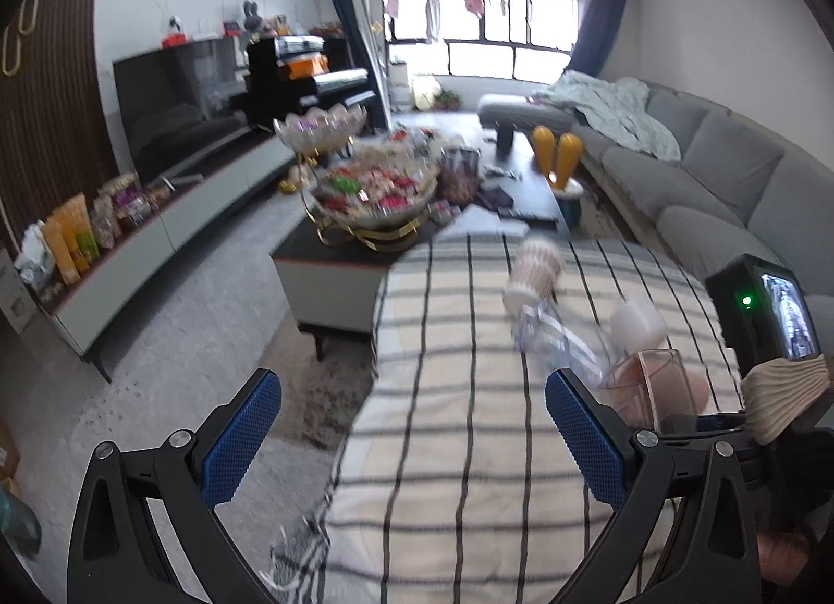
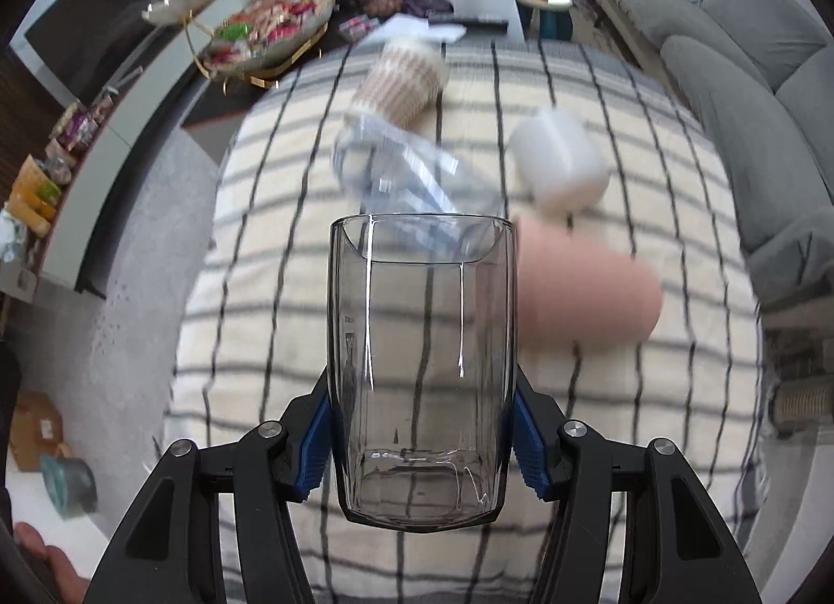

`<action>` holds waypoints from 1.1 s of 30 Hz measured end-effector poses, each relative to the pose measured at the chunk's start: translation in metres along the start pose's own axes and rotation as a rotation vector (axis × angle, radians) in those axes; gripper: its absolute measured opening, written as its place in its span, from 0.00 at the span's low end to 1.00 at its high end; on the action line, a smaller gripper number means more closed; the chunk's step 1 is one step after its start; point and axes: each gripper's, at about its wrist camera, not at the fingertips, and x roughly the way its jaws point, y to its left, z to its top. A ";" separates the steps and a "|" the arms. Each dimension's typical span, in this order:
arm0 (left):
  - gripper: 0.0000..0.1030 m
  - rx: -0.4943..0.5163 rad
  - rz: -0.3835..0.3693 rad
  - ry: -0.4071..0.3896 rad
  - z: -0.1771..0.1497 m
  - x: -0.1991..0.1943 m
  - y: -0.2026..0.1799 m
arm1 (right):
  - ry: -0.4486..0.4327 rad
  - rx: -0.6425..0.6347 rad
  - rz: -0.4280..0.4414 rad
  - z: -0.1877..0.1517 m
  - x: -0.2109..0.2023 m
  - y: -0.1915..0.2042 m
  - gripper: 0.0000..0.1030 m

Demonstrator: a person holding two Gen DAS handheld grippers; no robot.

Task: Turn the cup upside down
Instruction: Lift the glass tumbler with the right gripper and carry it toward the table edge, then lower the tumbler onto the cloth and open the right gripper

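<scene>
Striped cloth-covered surface under patterned cup, white cup, pink cup.

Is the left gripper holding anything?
No, the left gripper is open with only the striped cloth showing between its blue fingers.

Clear glossy smooth plastic cup; blue ribbed rubbery pads on matt black plastic fingers; cream black-striped woven cloth, matt, soft.

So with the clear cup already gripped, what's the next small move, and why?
Probably roll the right gripper over, turning the clear cup mouth-down above the striped cloth. It is clamped on the cup's sides near the base; the left gripper is open and idle.
</scene>
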 end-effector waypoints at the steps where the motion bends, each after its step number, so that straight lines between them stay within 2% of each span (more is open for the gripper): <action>1: 1.00 0.004 -0.002 0.018 -0.007 0.004 0.003 | 0.010 0.000 -0.005 -0.006 0.005 0.002 0.56; 4: 1.00 -0.001 -0.019 0.067 -0.024 0.016 0.011 | 0.030 0.010 -0.017 -0.021 0.018 0.006 0.56; 13: 1.00 0.008 -0.033 0.122 -0.053 0.032 0.014 | 0.075 0.042 -0.066 -0.044 0.051 0.010 0.56; 23: 1.00 0.022 -0.024 0.144 -0.056 0.033 0.012 | 0.067 0.025 -0.085 -0.052 0.052 0.014 0.57; 27: 1.00 0.032 -0.009 0.137 -0.053 0.027 0.009 | 0.005 0.019 -0.067 -0.050 0.035 0.013 0.73; 33: 1.00 0.044 -0.003 0.121 -0.054 0.016 -0.003 | -0.126 0.023 -0.031 -0.051 -0.013 -0.004 0.74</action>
